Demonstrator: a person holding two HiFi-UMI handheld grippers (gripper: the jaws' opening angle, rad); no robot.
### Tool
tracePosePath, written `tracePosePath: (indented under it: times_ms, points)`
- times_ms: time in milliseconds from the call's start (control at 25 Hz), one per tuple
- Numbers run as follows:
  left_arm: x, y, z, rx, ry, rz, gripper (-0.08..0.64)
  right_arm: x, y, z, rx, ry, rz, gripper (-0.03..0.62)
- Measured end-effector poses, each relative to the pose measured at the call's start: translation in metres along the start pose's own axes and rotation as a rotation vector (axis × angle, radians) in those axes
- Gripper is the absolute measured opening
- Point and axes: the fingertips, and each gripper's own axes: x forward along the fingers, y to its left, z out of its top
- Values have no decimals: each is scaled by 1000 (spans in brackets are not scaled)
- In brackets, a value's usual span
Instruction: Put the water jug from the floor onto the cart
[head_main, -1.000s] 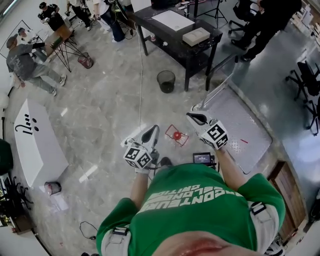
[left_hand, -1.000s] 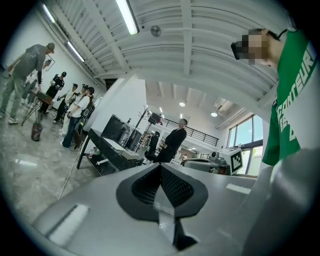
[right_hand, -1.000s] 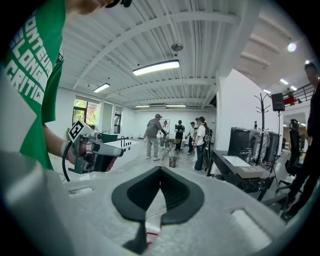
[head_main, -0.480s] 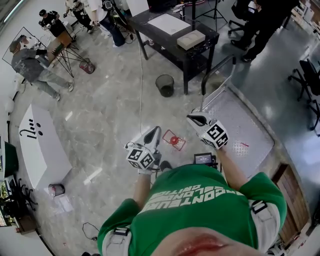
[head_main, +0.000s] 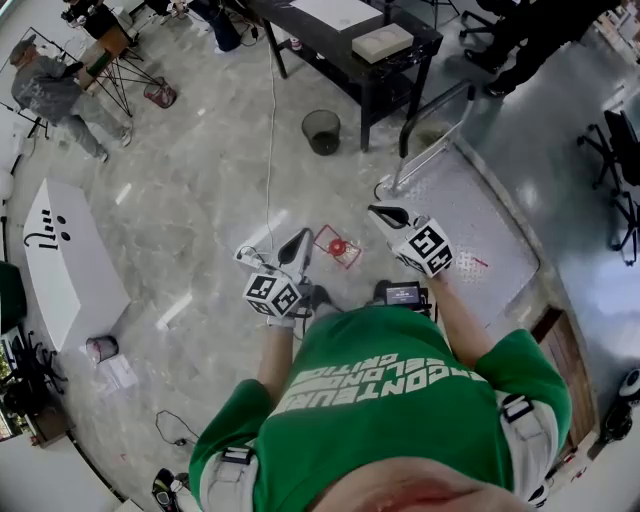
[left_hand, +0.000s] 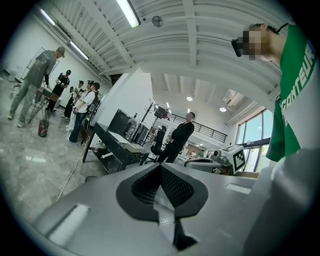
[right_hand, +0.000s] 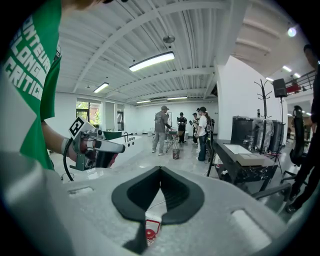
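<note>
The water jug (head_main: 337, 246) stands on the grey floor straight ahead of me, seen from above as a clear body with a red cap and red frame. My left gripper (head_main: 300, 240) hangs just left of it, shut and empty. My right gripper (head_main: 379, 212) hangs to its right, also shut and empty. In the right gripper view the red cap (right_hand: 149, 233) shows below the shut jaws, with the left gripper (right_hand: 95, 146) off to the side. The cart (head_main: 470, 225), a flat grey platform with a black push handle (head_main: 432, 115), lies on the floor to the right of the jug.
A black desk (head_main: 345, 45) with a white box stands ahead, a black bin (head_main: 321, 131) beside it. A white bench (head_main: 65, 265) lies at left, and a cable (head_main: 268, 150) runs across the floor. People stand at the far left and far right.
The view has drifted forward, so the desk and bin sit higher in the picture. Both grippers have come slightly down and forward, staying shut either side of the jug.
</note>
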Motion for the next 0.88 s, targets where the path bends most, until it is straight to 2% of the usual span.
tracePosePath:
  times_ms: [160,360,600,880]
  points:
    - [-1,6,-2,-16,18,11,17,9,2,-4,11,25,16,-8]
    - [-2,21,-24,-39,50,24,17,24,9,-28,29,59,40,-7]
    - [-33,28,-67,-130,128,70,17,22,41,-69,95,140,72,-6]
    - [-40,40,-80,-140,162,76,17,29,46,-90,124,167,57,-3]
